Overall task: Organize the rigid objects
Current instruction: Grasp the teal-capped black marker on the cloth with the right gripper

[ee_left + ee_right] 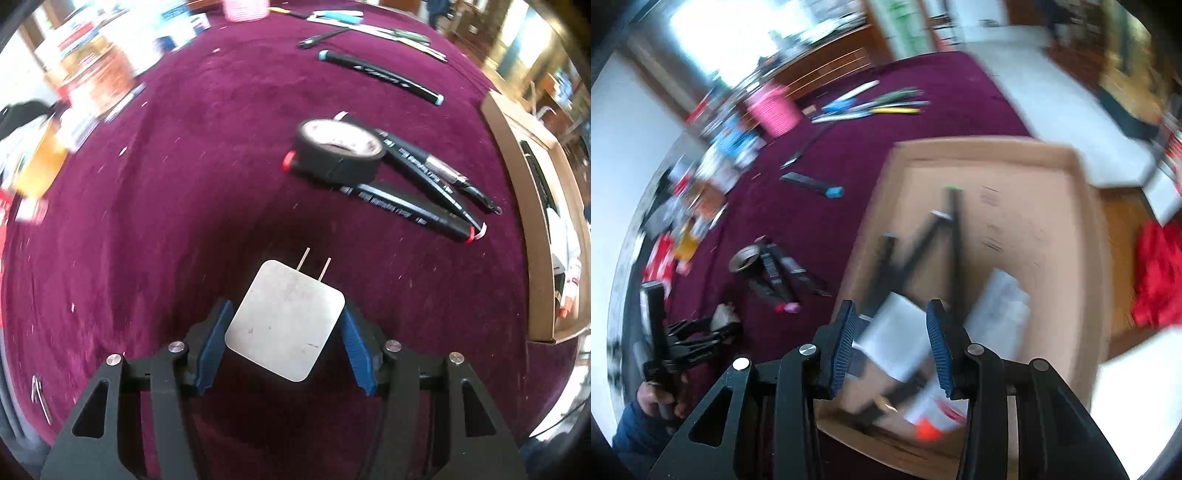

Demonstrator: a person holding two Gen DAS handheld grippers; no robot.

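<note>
Both wrist views look down — sharing the tape roll [338, 153].

A maroon velvet cloth [192, 177] covers the table. Behind it, bright windows [738, 33], wooden furniture [827, 62], and what looks like pale floor [1063, 107].

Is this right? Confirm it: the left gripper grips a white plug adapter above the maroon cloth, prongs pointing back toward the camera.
Not quite. The left gripper does hold the white plug adapter over the maroon cloth, but the left wrist view shows its prongs pointing away from the camera.

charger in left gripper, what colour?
White charger, metal prongs; clearest in the left wrist view.
</note>
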